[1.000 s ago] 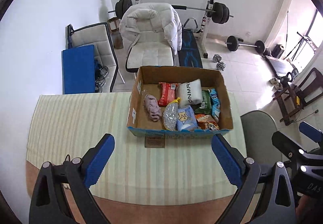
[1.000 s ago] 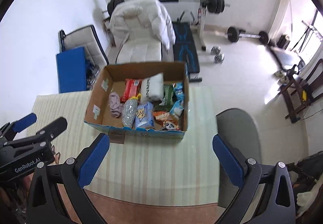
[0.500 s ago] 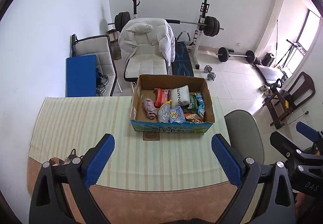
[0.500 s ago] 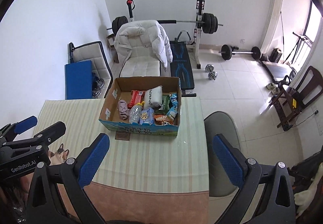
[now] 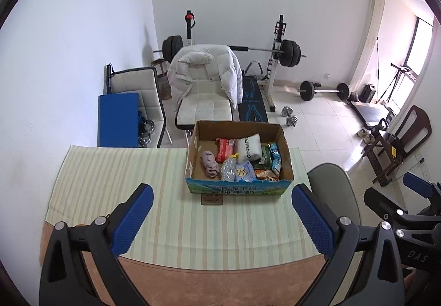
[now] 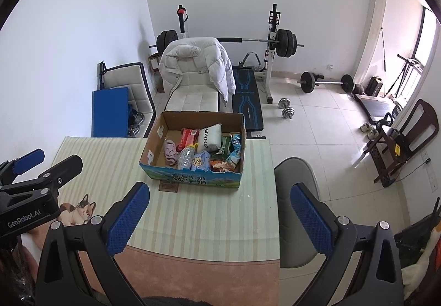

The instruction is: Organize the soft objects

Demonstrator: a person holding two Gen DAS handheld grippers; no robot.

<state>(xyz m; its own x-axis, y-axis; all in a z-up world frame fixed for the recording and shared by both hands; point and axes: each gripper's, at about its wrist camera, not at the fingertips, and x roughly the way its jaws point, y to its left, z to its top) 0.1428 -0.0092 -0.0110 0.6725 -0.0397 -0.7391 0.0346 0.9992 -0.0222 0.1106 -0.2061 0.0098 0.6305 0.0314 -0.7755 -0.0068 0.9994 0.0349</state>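
Both grippers – left gripper (image 5: 222, 216) and right gripper (image 6: 219, 215) – hang wide open and empty at the bottom of frame, well short of the cardboard box (image 5: 238, 188) at center. Looks about finished to me: pink cloth (image 5: 209, 165), white pillow (image 5: 249, 147) and snack packets (image 5: 275, 161) all sit inside it. Striped tablecloth (image 5: 115, 179) lies bare lower left – box crowds the table's far edge.

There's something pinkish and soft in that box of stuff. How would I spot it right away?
Find the open cardboard box on the striped tablecloth. Look in its left half: the pink cloth lies crumpled on the bare cardboard floor. Everything beside it is shiny packaging; it alone is matte, wrinkled fabric.
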